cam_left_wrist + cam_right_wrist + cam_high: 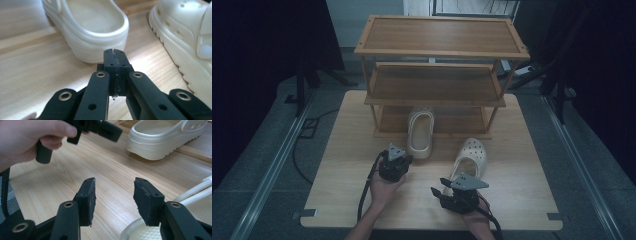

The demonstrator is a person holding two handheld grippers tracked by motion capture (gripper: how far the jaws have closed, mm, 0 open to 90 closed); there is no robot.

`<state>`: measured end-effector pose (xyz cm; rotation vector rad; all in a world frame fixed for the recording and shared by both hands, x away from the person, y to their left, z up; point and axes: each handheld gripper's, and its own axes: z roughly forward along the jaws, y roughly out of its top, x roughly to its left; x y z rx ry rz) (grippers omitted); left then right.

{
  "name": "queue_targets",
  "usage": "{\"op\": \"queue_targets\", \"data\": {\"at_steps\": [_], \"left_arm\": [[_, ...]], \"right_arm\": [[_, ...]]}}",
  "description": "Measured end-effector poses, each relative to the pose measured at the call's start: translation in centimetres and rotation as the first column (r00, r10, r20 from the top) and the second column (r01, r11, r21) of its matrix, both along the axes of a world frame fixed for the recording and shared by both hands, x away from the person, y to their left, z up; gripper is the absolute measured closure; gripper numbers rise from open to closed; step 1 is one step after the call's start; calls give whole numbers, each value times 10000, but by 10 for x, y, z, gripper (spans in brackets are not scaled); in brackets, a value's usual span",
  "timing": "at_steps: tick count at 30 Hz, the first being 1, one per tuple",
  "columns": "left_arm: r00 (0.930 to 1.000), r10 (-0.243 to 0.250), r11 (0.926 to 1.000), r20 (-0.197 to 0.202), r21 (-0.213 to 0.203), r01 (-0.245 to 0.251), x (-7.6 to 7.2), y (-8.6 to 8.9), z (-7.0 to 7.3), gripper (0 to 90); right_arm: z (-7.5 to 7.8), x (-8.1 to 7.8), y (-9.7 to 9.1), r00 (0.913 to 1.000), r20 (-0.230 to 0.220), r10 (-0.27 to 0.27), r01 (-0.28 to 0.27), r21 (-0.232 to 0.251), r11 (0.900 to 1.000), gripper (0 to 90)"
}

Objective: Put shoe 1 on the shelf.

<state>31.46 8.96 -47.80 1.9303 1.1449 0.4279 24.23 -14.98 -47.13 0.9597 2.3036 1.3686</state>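
Two cream clogs lie on the wooden table [522,200]. One clog [419,132] [100,30] [162,137] has its toe tucked onto the bottom shelf of the wooden shoe rack [437,85]. The other clog [469,157] [185,37] lies to its right on the table, and its heel rim [136,231] sits just under my right jaws. My left gripper [407,159] [115,53] is shut on nothing, a short way from the first clog's heel. My right gripper [439,186] [113,192] stands open and empty beside the second clog's heel.
The three-shelf rack stands at the back middle of the table; its upper two shelves are bare. The person's left hand [27,140] holding the left gripper [100,127] is in the right gripper view. Dark stands and floor rails flank the table.
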Motion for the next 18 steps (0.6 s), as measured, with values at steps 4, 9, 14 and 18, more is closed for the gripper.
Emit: {"op": "queue_targets", "data": {"at_steps": [4, 9, 14, 18], "left_arm": [[9998, -107, 9997, -178, 231, 111, 3, -8, -8, 900], [9999, 39, 9996, -105, 270, -36, 13, -14, -11, 900], [9999, 146, 9990, -44, 425, -144, 26, -20, -9, 899], [9994, 331, 9980, -26, 544, -330, 38, -25, -10, 898]], "right_arm": [[0, 0, 0, 10000, -3, -21, 21, 33, 10000, 521], [0, 0, 0, 10000, -10, 8, -8, 14, 10000, 520], [0, 1, -1, 10000, -28, -5, 5, 33, 10000, 520], [-1, 1, 0, 10000, -55, 19, -19, 9, 10000, 520]]}}
